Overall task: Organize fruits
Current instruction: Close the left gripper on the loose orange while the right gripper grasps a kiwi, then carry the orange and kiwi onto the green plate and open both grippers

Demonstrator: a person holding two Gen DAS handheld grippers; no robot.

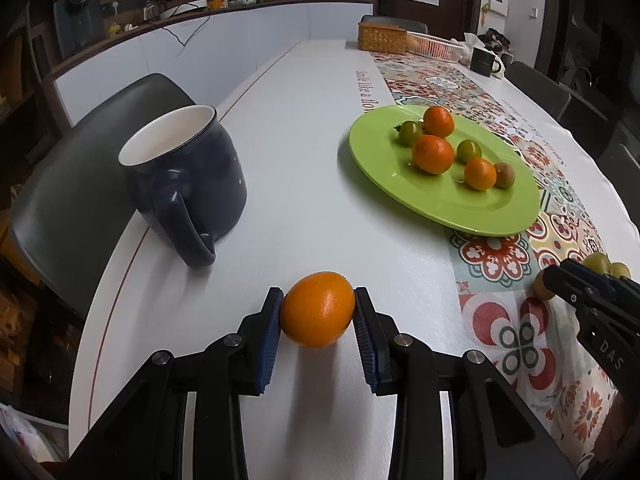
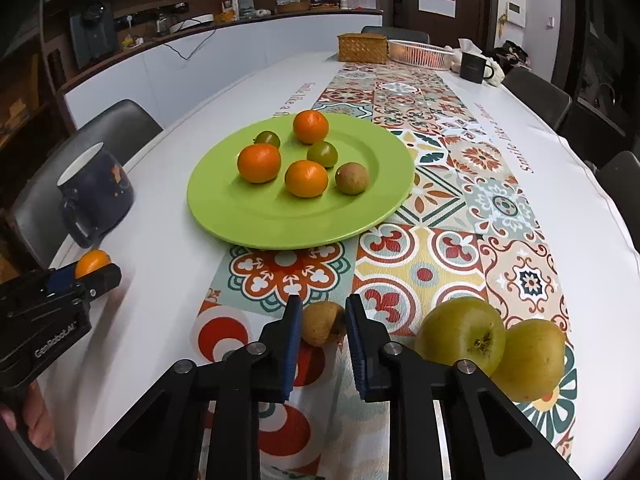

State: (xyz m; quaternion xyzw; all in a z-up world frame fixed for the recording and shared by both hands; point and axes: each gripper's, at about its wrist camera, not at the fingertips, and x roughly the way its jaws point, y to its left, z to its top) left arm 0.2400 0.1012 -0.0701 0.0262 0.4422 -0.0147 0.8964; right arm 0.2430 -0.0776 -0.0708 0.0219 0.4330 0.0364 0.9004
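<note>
L fingers [image 1: 276, 320]: blue ribbed pads pressed on both sides of the orange [image 1: 318, 309], so I read the left gripper [image 1: 318, 312] as clamped on it.
R fingers [image 2: 294, 328]: narrow gap, small brown fruit [image 2: 323, 323] sits between the pads; I can't tell if both pads touch it. Right gripper [image 2: 320, 330] low over the table.
Orange: smooth, glossy, slightly oval; looks to sit on or just above the white tabletop [image 1: 304, 168], near the mug. In the right view only its top shows past the L pads [image 2: 93, 262].
Brown fruit: dull, rough skin, roundish; lower part hidden behind the R fingers.
Apples: two yellow-green apples [image 2: 460, 334] and [image 2: 528, 358] touching, just right of my R gripper; near one partly covered by the black linkage.
Plate: green plate [image 2: 248, 220], glossy, round, beyond both grippers, half on the tiled runner [image 2: 420, 272]. Holds three oranges, two small green fruits, one brown one.
Mug: dark blue mug [image 1: 192, 168], white inside, handle facing me, at table edge.
Chair: dark chair [image 1: 68, 184] behind mug, partly cut off.
Hard to see: far end has wicker box [image 2: 362, 48], white basket [image 2: 420, 54], black mug [image 2: 474, 66]; contents unclear.
Pose: both grippers point fwd along the table, L one left of R, well apart. Bit of hand [image 2: 38, 420] on the L handle, mostly cropped.
</note>
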